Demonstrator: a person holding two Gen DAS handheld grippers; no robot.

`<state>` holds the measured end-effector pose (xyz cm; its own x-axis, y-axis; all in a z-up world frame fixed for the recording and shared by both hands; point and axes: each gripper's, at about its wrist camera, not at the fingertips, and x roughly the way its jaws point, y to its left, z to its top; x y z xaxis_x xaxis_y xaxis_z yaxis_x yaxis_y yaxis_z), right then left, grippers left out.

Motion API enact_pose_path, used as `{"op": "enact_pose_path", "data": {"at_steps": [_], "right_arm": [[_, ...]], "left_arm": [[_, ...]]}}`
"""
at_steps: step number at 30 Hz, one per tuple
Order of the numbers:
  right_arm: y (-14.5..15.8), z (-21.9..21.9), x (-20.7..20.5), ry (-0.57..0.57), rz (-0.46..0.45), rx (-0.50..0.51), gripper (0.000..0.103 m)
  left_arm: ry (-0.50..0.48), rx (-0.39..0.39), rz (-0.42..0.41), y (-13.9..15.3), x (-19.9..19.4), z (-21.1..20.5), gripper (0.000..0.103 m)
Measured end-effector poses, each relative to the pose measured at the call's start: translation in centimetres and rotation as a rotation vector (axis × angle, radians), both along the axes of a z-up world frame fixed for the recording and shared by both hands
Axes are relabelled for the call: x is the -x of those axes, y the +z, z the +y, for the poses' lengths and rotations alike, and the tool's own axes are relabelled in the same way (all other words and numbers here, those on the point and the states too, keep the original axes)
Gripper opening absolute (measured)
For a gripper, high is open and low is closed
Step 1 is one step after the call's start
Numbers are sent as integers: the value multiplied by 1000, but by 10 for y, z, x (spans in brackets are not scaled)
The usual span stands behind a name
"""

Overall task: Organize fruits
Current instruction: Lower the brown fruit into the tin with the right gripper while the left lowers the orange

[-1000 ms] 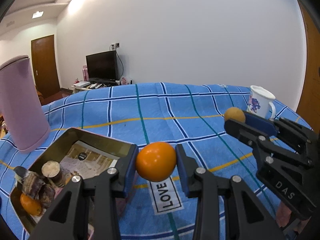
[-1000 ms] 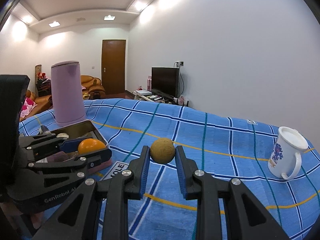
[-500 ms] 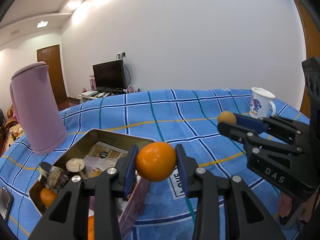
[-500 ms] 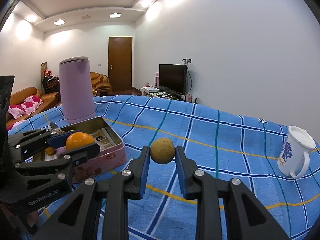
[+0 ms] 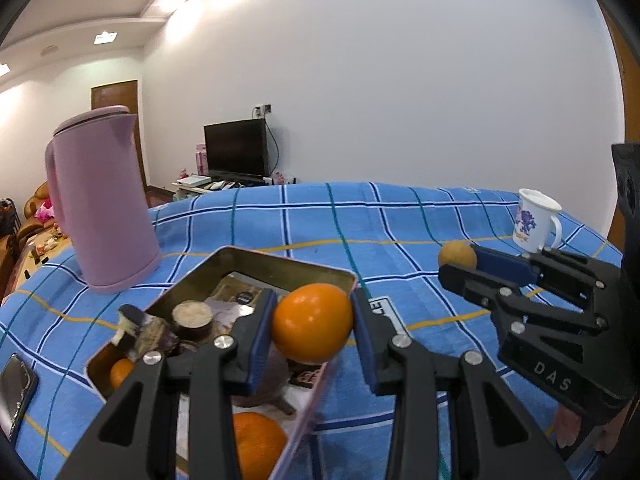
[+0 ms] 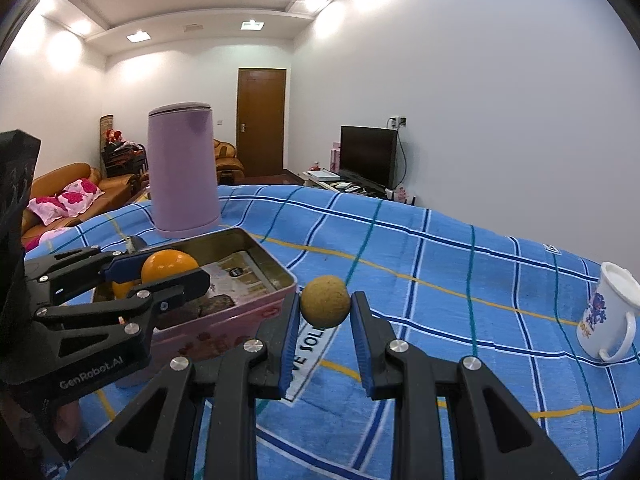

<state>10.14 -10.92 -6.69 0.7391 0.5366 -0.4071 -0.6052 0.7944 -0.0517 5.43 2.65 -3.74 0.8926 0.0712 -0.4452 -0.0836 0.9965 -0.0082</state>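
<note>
My left gripper [image 5: 312,330] is shut on an orange [image 5: 313,327] and holds it above the right part of the open pink tin box [image 5: 280,266]. The box holds another orange [image 5: 256,444], a smaller orange [image 5: 120,372] and snack items. My right gripper [image 6: 325,308] is shut on a small brownish round fruit [image 6: 325,306], held above the cloth just right of the box [image 6: 280,268]. The right gripper also shows in the left wrist view [image 5: 460,258], and the left gripper shows in the right wrist view [image 6: 164,270].
A tall pink kettle [image 5: 100,200] stands behind the box. A white flowered mug [image 6: 608,316] stands at the far right. A phone [image 5: 14,392] lies at the left edge. The blue checked cloth [image 5: 360,220] covers the table.
My left gripper has carried the orange leftward, from beside the box to above it. My right gripper has followed left with the brownish fruit, closer to the box.
</note>
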Motion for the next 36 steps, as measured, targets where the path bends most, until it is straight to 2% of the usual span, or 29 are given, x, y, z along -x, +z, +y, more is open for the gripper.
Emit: {"op": "enact_pose_path", "data": {"at_steps": [22,28,36], "right_arm": [[-3,44,12,100,6,32,27],[-4,63,12,150,24,38,27],[-7,93,16,217,37,85,27]], "left_arm": [[92,5,-1,-1,13,39,39],[160,24,32,-4,13,61,39],[192,47,67,-9,13,76,39]]}}
